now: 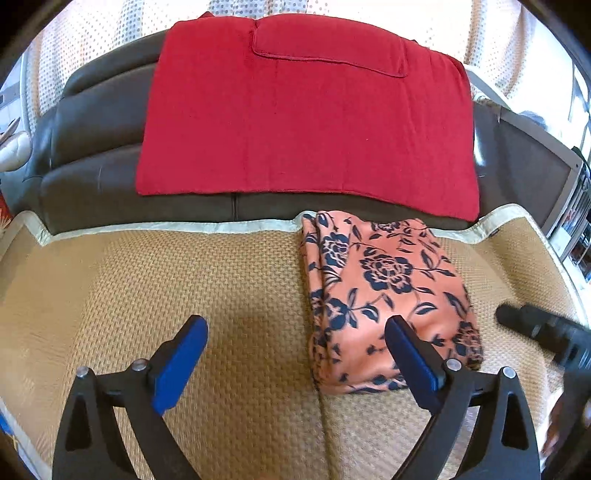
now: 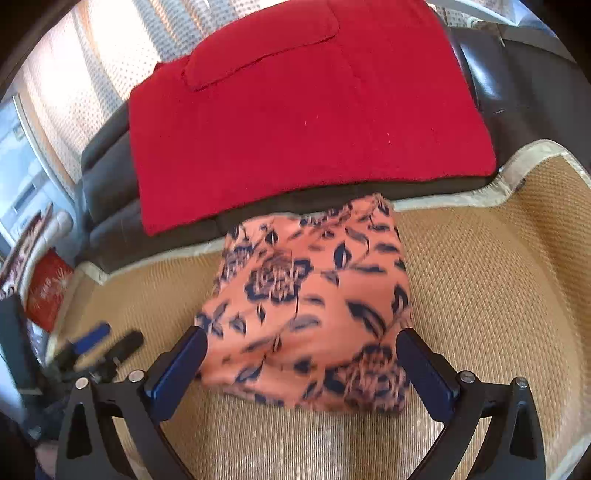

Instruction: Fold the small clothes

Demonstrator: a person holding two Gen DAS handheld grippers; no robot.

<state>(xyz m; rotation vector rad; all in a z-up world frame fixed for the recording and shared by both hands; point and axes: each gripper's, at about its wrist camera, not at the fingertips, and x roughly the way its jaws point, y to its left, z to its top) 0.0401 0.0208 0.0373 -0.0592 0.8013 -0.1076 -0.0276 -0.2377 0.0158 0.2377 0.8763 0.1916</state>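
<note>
- Bright daylight is coming through the dotted curtains [image 1: 491, 33], washing them out.
- Fisheye distortion is bending the edges, with dark vignetting in the corners.
- Motion blur is smearing the floral cloth [image 2: 314, 295] in the right wrist view; the left view is staying sharp.

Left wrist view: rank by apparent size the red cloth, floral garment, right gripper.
1. red cloth
2. floral garment
3. right gripper, only partly in frame at the edge, so its rank is unsure.

Bare mat [image 1: 166, 280] left of folded garment [image 1: 384, 295] (sofa back [image 1: 92, 147] behind).
</note>
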